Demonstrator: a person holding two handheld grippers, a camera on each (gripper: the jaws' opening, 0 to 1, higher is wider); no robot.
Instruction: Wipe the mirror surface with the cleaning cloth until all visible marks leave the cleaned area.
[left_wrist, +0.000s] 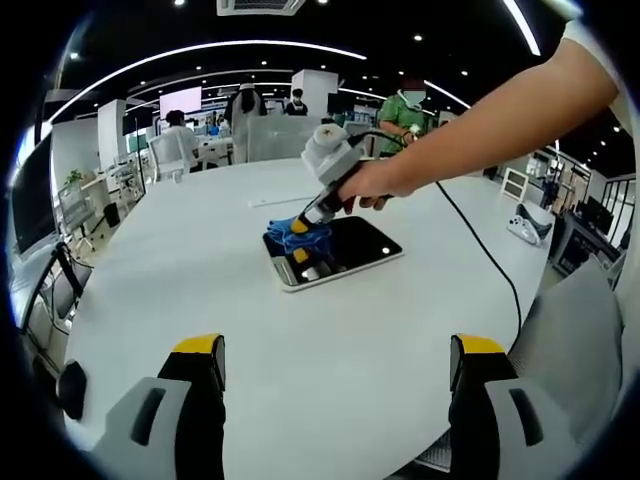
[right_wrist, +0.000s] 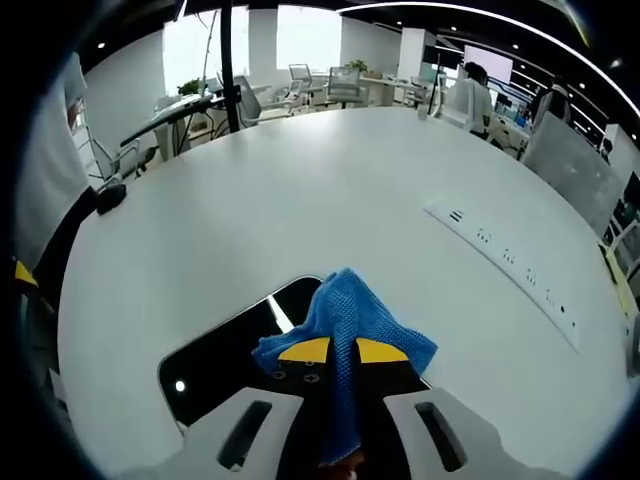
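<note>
right gripper (right_wrist: 340, 352): jaws clamped on blue cleaning cloth (right_wrist: 345, 320), pressed onto mirror (right_wrist: 225, 355) | left gripper (left_wrist: 335, 360): jaws wide apart, holding nothing, above white table (left_wrist: 200, 260) | mirror flat on table, mid-table; near edge cut off by gripper in right gripper view | marks on glass hard to make out

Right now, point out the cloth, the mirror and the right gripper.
cloth (right_wrist: 345, 315), right gripper view, blue fold above the jaws
mirror (left_wrist: 355, 245), left gripper view, bare dark glass
right gripper (left_wrist: 300, 224), left gripper view, yellow tips at the cloth
</note>
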